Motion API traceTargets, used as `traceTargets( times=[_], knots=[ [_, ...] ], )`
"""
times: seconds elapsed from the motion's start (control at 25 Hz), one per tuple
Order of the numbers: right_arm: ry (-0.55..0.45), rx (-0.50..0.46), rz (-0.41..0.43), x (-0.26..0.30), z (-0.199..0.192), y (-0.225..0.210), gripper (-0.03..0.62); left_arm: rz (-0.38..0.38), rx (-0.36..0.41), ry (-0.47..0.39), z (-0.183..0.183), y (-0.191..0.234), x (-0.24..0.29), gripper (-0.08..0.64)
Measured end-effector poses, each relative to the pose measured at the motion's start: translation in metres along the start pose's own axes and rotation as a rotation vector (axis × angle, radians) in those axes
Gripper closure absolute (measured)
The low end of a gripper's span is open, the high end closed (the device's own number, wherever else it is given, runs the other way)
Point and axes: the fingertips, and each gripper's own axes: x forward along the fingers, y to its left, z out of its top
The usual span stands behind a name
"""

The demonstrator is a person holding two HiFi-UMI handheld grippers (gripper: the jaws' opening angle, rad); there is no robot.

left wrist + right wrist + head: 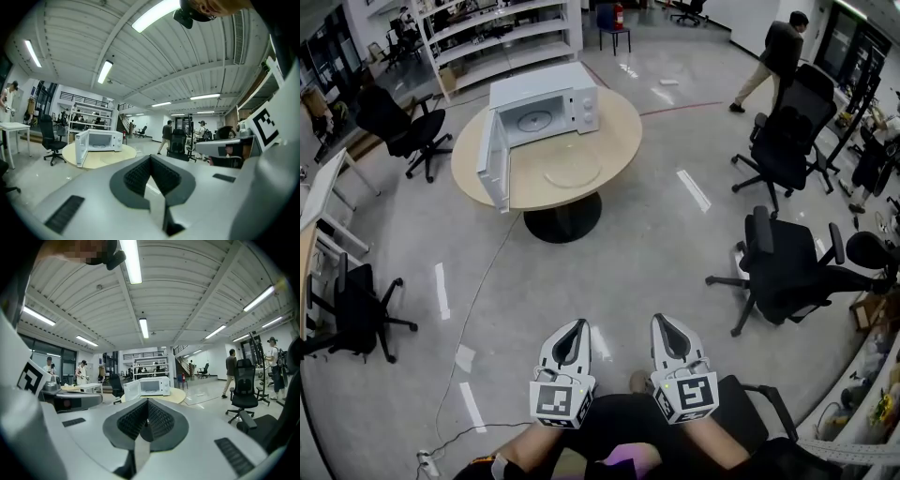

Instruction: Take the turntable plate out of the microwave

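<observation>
Head view: the white microwave point(546, 105) stands with its door open on a round table point(619, 141). A clear turntable plate point(573, 169) lies just in front of the microwave. The left gripper point(577, 325) and right gripper point(662, 320) are far from the microwave.

Left gripper view: its jaws are closed together and empty.

Right gripper view: its jaws are likewise closed and empty.

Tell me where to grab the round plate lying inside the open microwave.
Take the turntable plate by its front rim, reaching straight in through the open front of the microwave. It lies flat on the cavity floor with walls on the other sides, and the door is swung aside, so only that edge looks reachable.
</observation>
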Motion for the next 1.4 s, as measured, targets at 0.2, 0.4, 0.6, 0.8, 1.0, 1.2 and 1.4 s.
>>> traceTargets(
  times=[0.2,0.4,0.6,0.8,1.0,1.2,1.4],
  knots=[
    [-0.017,-0.004,0.004,-0.008,0.004,-0.015,0.575,-0.011,0.012,-0.003,0.002,-0.019,0.007,0.514],
    [-0.02,-0.002,0.006,-0.009,0.003,-0.023,0.575,-0.013,0.019,-0.01,0.005,-0.027,0.014,0.514],
    [-0.007,-0.005,0.004,-0.008,0.001,-0.022,0.577,-0.018,0.015,0.003,0.003,-0.028,0.015,0.514],
    [-0.005,-0.001,0.011,-0.004,0.0,-0.015,0.577,-0.014,0.011,-0.009,0.006,-0.02,0.013,0.514],
    [-0.004,0.007,-0.003,-0.002,0.0,-0.012,0.577,-0.021,0.007,-0.008,0.004,-0.014,0.011,0.514],
    [-0.002,0.006,-0.013,0.0,-0.001,-0.006,0.577,-0.034,0.007,-0.008,0.006,-0.009,0.009,0.514],
    [-0.006,0.004,-0.021,0.004,0.001,0.001,0.578,-0.038,0.007,-0.009,0.007,0.001,0.007,0.514]
  ],
)
